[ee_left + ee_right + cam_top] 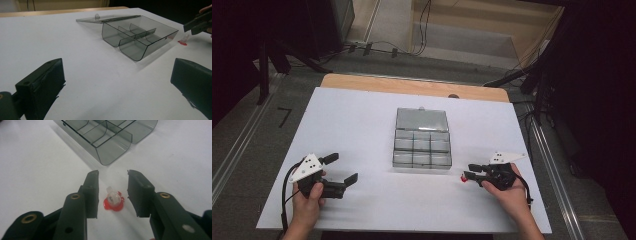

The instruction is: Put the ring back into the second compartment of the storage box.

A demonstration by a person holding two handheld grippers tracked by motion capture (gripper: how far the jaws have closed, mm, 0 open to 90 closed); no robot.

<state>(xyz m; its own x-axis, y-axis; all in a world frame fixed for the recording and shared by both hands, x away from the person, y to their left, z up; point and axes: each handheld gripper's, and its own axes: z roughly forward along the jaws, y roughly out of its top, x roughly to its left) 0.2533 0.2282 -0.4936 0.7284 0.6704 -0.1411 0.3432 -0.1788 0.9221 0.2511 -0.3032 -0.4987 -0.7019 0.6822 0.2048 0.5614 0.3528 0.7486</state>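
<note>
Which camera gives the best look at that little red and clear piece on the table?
The right gripper view: the red and clear piece sits close between the open jaws. The high view and left gripper view show it small.

High view looks down; claw views sit low, sharing the compartment box (422, 145)

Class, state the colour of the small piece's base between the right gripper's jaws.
Red base, clear top; best in the right gripper view.
</note>
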